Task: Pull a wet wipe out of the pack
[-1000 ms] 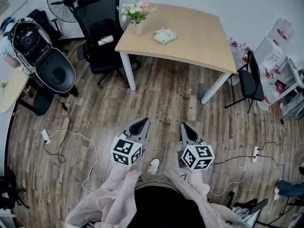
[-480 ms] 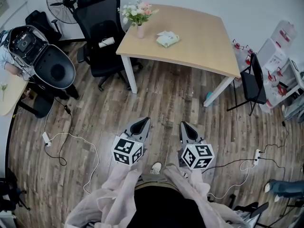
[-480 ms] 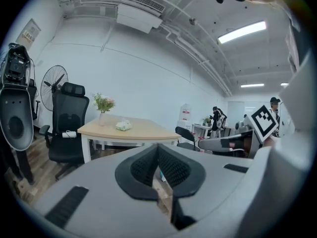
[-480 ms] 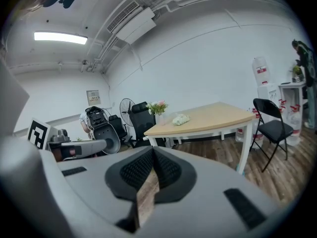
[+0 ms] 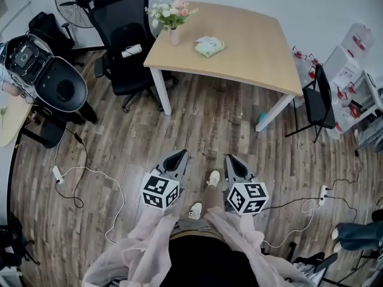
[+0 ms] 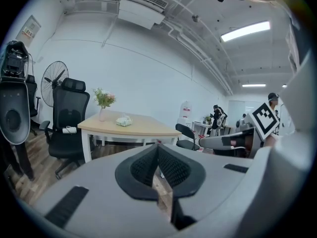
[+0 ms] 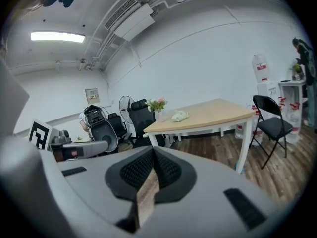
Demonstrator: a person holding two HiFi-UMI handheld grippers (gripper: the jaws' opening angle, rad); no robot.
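Stood on the wood floor [image 5: 209,124], well apart from the desk [image 5: 257,52] in the upper middle of the head view. Saw the wet wipe pack [image 5: 208,45] lying flat on the desk top, toward its left part, near a vase of flowers [image 5: 172,20] at the left corner. Held the left gripper [image 5: 178,155] in the lower middle of that frame, just left of centre, and the right gripper [image 5: 232,160] just right of centre, side by side but not touching, both pointing up the frame toward the desk. Found the left gripper's jaws pressed together at the tips in the left gripper view, with nothing caught between them. Found the right gripper's jaws likewise closed tip to tip in the right gripper view, gripping nothing. Spotted the wet wipe pack small and far off in both gripper views, left of centre in the left gripper view and just right of centre in the right gripper view, on the desk beside the flowers. Noted a black office chair [image 5: 122,40] close to the desk's left side, a standing fan [image 5: 79,2] in the upper left corner, and a black folding chair [image 5: 317,97] at the right, past the desk's leg. Glimpsed one shoe [image 5: 213,177] between the two grippers and pale sleeves [image 5: 149,238] at the bottom edge.
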